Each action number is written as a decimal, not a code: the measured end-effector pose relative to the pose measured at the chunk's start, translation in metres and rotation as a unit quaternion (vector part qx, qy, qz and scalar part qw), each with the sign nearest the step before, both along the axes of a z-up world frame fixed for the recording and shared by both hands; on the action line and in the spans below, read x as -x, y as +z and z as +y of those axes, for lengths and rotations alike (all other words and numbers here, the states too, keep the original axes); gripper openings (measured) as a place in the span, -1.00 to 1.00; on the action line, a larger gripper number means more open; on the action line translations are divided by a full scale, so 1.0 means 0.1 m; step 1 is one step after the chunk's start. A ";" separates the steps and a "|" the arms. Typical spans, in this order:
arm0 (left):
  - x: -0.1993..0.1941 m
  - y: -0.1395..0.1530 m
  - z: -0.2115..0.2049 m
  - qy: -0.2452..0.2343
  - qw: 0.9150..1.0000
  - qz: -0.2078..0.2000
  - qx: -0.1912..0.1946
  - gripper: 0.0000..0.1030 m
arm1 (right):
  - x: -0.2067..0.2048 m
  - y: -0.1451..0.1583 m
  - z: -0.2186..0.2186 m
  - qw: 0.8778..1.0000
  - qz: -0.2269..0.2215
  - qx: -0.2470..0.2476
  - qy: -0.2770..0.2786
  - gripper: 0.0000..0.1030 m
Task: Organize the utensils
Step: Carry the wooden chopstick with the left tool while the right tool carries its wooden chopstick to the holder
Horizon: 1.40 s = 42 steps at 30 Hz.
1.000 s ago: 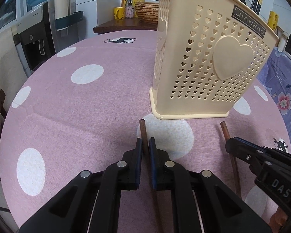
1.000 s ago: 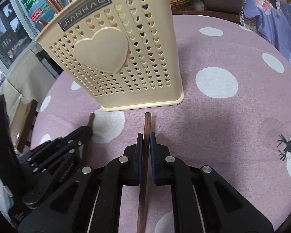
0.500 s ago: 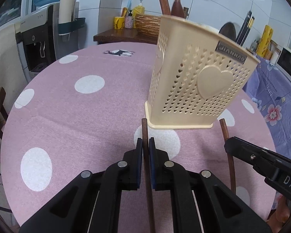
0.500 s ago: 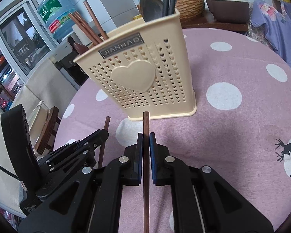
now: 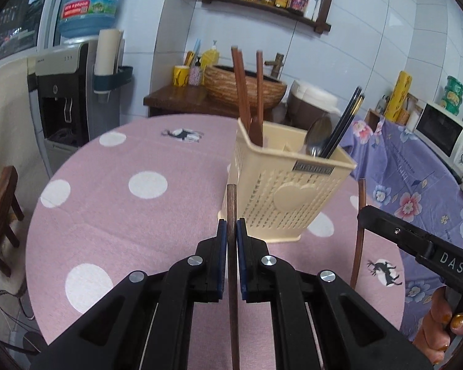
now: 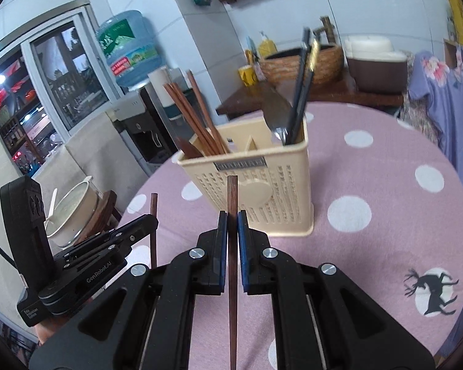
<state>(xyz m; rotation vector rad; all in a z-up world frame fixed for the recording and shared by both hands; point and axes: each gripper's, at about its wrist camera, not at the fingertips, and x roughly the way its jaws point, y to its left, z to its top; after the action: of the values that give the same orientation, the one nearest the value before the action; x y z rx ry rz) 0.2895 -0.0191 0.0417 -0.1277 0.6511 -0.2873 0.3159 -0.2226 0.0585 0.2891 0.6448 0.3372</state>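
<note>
My left gripper (image 5: 231, 231) is shut on a brown wooden chopstick (image 5: 232, 203), held above the table in front of the cream utensil basket (image 5: 281, 197). My right gripper (image 6: 231, 225) is shut on a second brown chopstick (image 6: 232, 194), also raised before the basket (image 6: 262, 191). The right gripper shows in the left wrist view (image 5: 362, 212) with its chopstick (image 5: 358, 240); the left gripper shows in the right wrist view (image 6: 152, 220) with its chopstick (image 6: 153, 215). The basket holds brown chopsticks (image 6: 197, 123) in its left part and a metal spoon (image 6: 277, 117) with black chopsticks (image 6: 302, 83) in its right part.
The basket stands on a round table with a pink polka-dot cloth (image 5: 139, 215). A water dispenser (image 5: 64, 92) and a wooden chair (image 5: 3, 209) stand to the left. A side table with a woven basket (image 5: 244, 83) is behind. A purple flowered cloth (image 5: 410, 185) and a microwave (image 5: 444, 135) are on the right.
Both grippers have risen well above the table with their chopsticks. The basket's top and the utensils inside have come into view from above.
</note>
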 end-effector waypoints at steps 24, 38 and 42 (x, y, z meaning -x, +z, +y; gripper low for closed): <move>0.24 0.63 -0.02 -0.022 0.996 -0.087 0.003 -0.86 | 0.20 0.68 0.16 0.995 -0.084 0.043 0.025 -0.85; 0.13 1.40 -0.12 -0.045 0.989 -0.141 0.018 -0.86 | 0.11 1.45 0.03 0.989 -0.136 0.054 0.021 -0.85; -0.08 1.73 -0.18 -0.021 0.986 -0.164 0.019 -0.86 | -0.03 1.85 -0.05 0.984 -0.168 0.059 -0.007 -0.85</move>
<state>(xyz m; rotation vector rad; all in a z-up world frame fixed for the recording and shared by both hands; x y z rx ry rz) 0.2973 -0.0373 0.2146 -0.1015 0.3225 -0.3522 0.3191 -0.2276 0.2432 0.1186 0.3294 0.3246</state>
